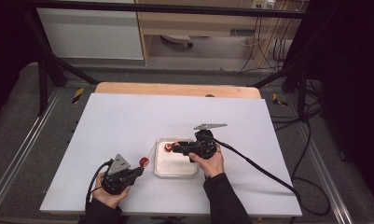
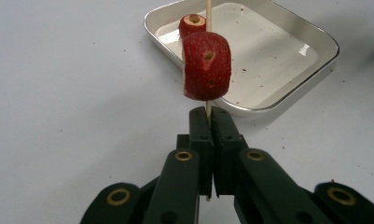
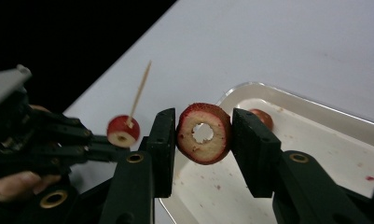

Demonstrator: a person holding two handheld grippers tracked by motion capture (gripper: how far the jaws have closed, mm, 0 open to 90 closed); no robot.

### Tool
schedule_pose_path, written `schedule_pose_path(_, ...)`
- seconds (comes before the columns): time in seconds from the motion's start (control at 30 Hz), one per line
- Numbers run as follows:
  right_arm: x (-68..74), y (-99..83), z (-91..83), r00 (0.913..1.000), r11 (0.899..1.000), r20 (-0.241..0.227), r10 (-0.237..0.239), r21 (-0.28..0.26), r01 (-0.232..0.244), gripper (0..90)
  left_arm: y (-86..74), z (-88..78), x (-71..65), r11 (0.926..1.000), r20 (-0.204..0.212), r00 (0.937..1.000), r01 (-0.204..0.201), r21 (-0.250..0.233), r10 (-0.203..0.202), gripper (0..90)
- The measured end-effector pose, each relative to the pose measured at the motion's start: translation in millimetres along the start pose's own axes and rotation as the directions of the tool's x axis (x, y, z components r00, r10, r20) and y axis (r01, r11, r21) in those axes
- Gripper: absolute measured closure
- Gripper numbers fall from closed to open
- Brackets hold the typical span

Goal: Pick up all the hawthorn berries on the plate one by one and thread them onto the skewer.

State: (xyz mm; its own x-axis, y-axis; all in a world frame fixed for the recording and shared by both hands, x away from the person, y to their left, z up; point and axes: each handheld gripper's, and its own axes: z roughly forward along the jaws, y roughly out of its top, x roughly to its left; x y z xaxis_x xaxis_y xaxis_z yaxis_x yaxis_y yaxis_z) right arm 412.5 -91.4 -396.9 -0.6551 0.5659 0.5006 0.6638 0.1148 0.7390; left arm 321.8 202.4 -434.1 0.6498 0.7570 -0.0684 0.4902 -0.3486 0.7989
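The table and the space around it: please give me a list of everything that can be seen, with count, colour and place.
Table: one, white top, centre.
Tray: one, white, in front of the right hand.
Skewer: one, pale wood, clamped in the left gripper.
Strawberry pieces: three, red; one on the skewer, one with a hole between the right gripper's jaws, one in the tray.
Cupboard: one, light wood, behind the table.
Cables: several, black, at the right.
Left gripper: one, black, shut on the skewer.
Right gripper: one, black, over the tray.
Hands: two, left and right, at the near edge.
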Motion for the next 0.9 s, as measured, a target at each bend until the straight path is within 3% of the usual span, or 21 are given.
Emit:
schedule_pose_path(0.13, 2.0, -7.1, 2.4, 0.9994, 0.993, -0.022, 0.027, -0.116, -0.029, 61.5, 0.4, -1.2, -2.3, 1.0, 0.005, 1.0, 0.004, -0.007, -0.004, 88.1)
schedule_pose_path(0.3, 3.6, -12.4, 5.2, 0.9985, 0.97, -0.041, 0.038, -0.239, -0.047, 61.5, 0.4, -2.4, -3.8, 0.9996, 0.002, 0.9998, 0.02, -0.021, -0.02, 88.0)
schedule_pose_path(0.33, 3.6, -12.4, 5.2, 0.9985, 0.97, -0.041, 0.038, -0.239, -0.047, 61.5, 0.4, -2.8, -4.0, 0.9995, 0.001, 0.9998, 0.022, -0.023, -0.022, 88.0)
schedule_pose_path(0.37, 4.7, -13.8, 6.3, 0.9984, 0.959, -0.039, 0.041, -0.28, -0.051, 61.5, 0.3, -3.0, -4.6, 0.9991, 0.002, 0.9995, 0.032, -0.029, -0.031, 88.0)
schedule_pose_path(0.43, 5.8, -15.4, 8.1, 0.9984, 0.946, -0.038, 0.041, -0.319, -0.051, 61.6, 0.1, -2.9, -5.6, 0.9987, 0.005, 0.9992, 0.04, -0.032, -0.04, 88.0)
schedule_pose_path(0.47, 5.8, -15.4, 8.1, 0.9984, 0.946, -0.038, 0.041, -0.319, -0.051, 61.6, 0.1, -2.9, -5.6, 0.9987, 0.005, 0.9992, 0.04, -0.032, -0.04, 88.0)
schedule_pose_path(0.5, 6.5, -17.3, 10.2, 0.9987, 0.932, -0.033, 0.04, -0.359, -0.049, 61.6, 0.2, -2.9, -6.2, 0.9984, 0.008, 0.9989, 0.046, -0.033, -0.046, 88.0)
schedule_pose_path(0.53, 6.5, -17.3, 10.2, 0.9987, 0.932, -0.033, 0.04, -0.359, -0.049, 61.6, 0.2, -2.8, -6.9, 0.9982, 0.01, 0.9987, 0.049, -0.035, -0.049, 88.0)
schedule_pose_path(0.57, 6.9, -19.3, 12.7, 0.9987, 0.917, -0.032, 0.039, -0.396, -0.049, 61.6, 0.3, -2.9, -7.4, 0.9979, 0.015, 0.9984, 0.054, -0.035, -0.054, 88.0)
schedule_pose_path(0.63, 7.2, -21.1, 15.2, 0.9987, 0.902, -0.032, 0.041, -0.428, -0.05, 61.6, 0.4, -3.2, -8.4, 0.9974, 0.021, 0.9979, 0.062, -0.037, -0.061, 88.0)
schedule_pose_path(0.67, 7.2, -21.1, 15.2, 0.9987, 0.902, -0.032, 0.041, -0.428, -0.05, 61.6, 0.6, -3.2, -8.9, 0.9972, 0.023, 0.9977, 0.064, -0.038, -0.063, 88.0)
schedule_pose_path(0.9, 6.7, -27.2, 22.5, 0.9995, 0.86, -0.028, 0.018, -0.51, -0.029, 61.6, 1.1, -1.4, -13.0, 0.9968, 0.027, 0.9976, 0.065, -0.047, -0.064, 88.1)
